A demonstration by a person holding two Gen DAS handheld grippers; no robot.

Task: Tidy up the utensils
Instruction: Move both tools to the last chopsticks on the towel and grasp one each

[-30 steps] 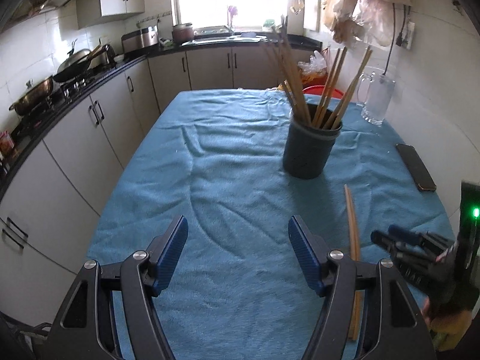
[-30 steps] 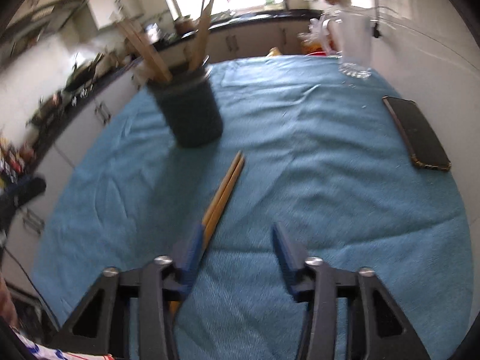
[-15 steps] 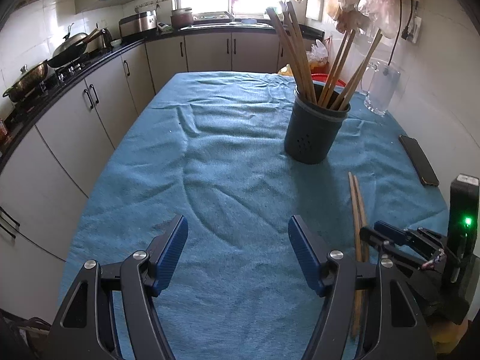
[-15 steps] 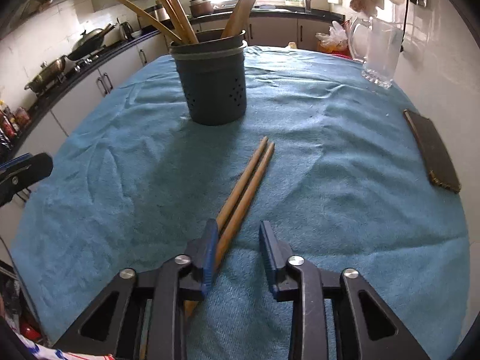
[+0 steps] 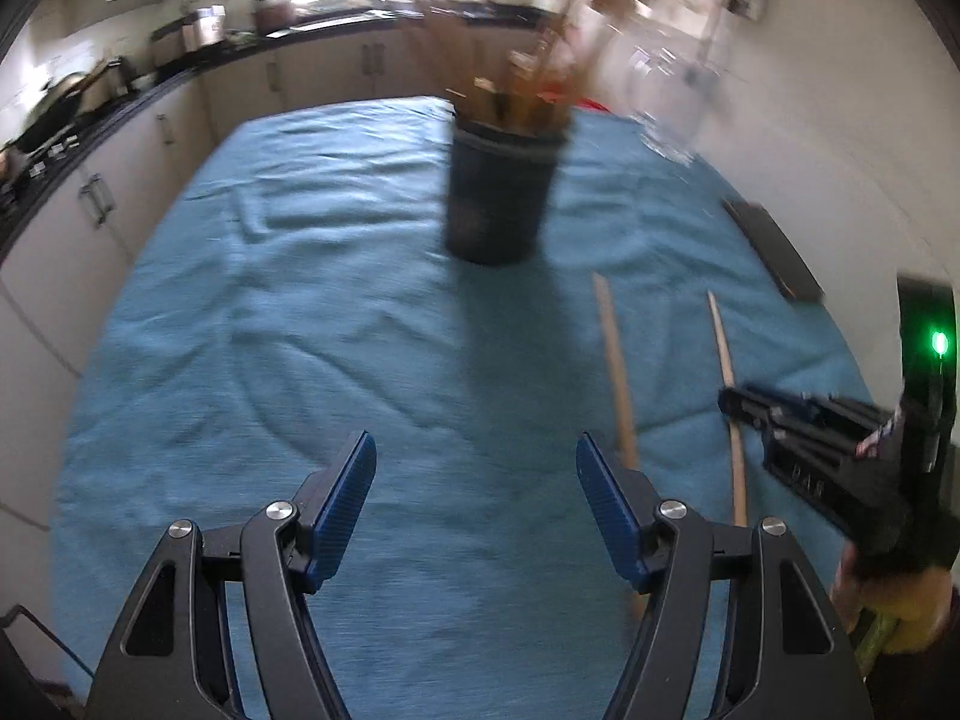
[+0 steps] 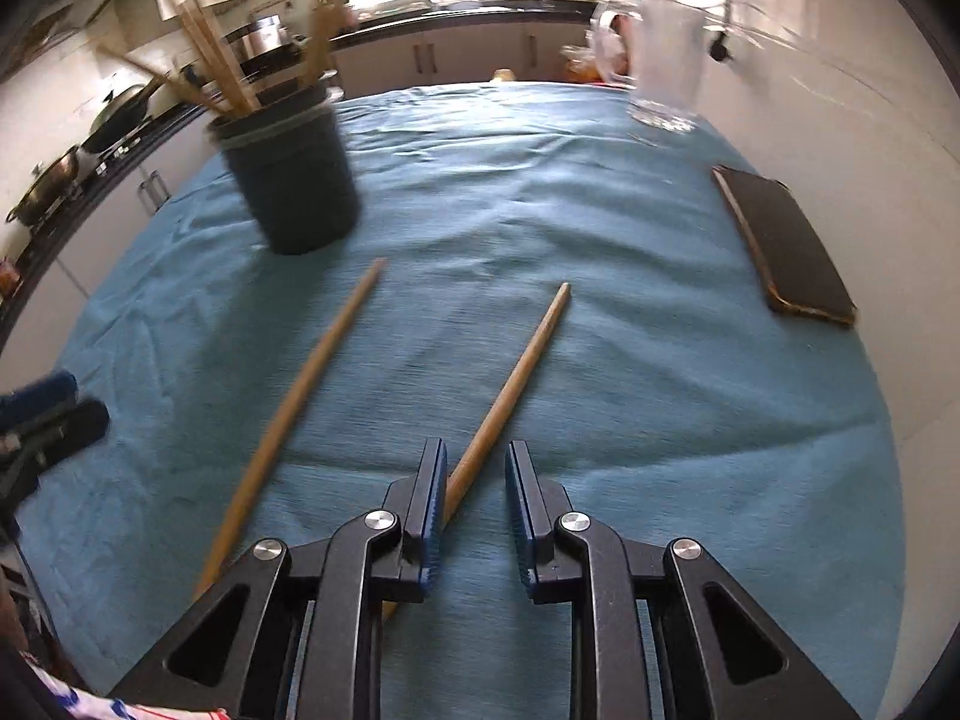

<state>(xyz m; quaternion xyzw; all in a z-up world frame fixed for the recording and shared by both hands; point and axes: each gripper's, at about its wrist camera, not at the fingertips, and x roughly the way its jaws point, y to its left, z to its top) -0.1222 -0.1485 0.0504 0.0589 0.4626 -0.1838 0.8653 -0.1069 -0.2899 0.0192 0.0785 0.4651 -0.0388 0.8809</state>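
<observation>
Two wooden chopsticks lie apart on the blue cloth [image 6: 600, 396]. The left chopstick [image 6: 300, 396] [image 5: 615, 360] lies free, and in the left wrist view its near end runs behind my left gripper's right finger. The right chopstick [image 6: 516, 372] [image 5: 729, 372] runs in against the left finger of my right gripper [image 6: 477, 474] [image 5: 735, 405]. Those jaws stand narrow with cloth showing between the pads, so nothing is clamped. My left gripper [image 5: 477, 480] [image 6: 48, 414] hangs wide open and holds nothing. The dark holder [image 5: 498, 198] [image 6: 294, 180] with several chopsticks stands further back.
A black phone [image 6: 786, 246] [image 5: 774, 252] lies at the cloth's right edge. A glass jug [image 6: 666, 72] stands at the far right corner. Kitchen cabinets and a stove counter run along the left and back. A person's hand [image 5: 900, 600] holds the right gripper.
The two chopsticks lay side by side and now lie spread apart. My right gripper's jaws narrowed around one stick. My left gripper dropped closer to the cloth.
</observation>
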